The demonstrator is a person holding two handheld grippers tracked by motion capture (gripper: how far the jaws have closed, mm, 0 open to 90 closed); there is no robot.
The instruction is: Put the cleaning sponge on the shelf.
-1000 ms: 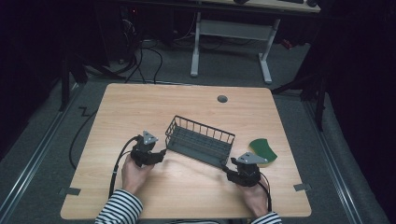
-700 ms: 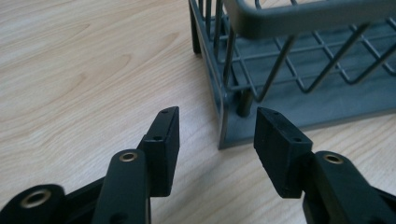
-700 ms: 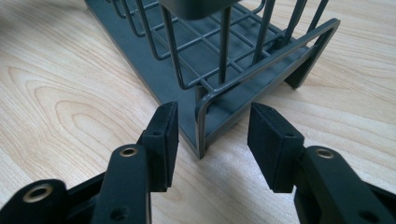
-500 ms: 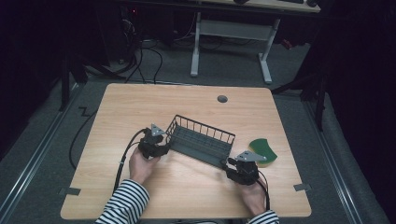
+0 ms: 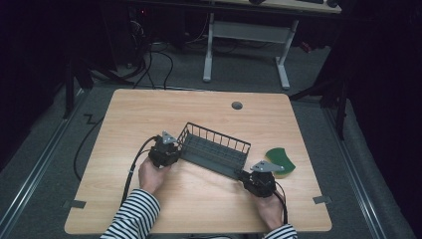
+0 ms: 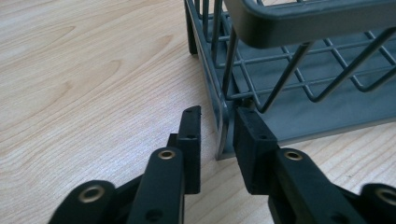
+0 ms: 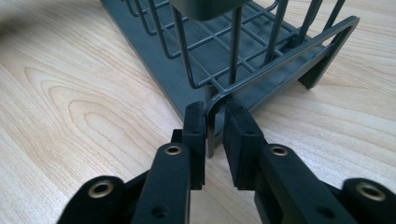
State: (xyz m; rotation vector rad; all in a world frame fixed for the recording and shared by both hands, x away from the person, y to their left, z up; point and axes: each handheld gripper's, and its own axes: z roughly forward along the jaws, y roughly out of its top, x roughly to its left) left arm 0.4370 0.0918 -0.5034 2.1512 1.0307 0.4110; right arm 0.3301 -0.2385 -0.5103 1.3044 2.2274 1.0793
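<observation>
On the light wooden worktop [image 5: 149, 119], both hand-held grippers, left [image 6: 217, 133] and right [image 7: 215, 128], have just been closing on opposite ends of the dark grey wire basket [image 5: 215, 149], nearly pinching its frame; lifting together likely comes next.

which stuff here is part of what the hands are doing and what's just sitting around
In the job:
- dark grey wire dish rack, its two ends between the grippers' fingers
- left gripper, closing on the rack's end wall with a gap at one finger
- right gripper, closing on the rack's corner frame

Lying about:
- green wavy-edged sponge, right of the rack
- round grey grommet in the wooden table
</observation>
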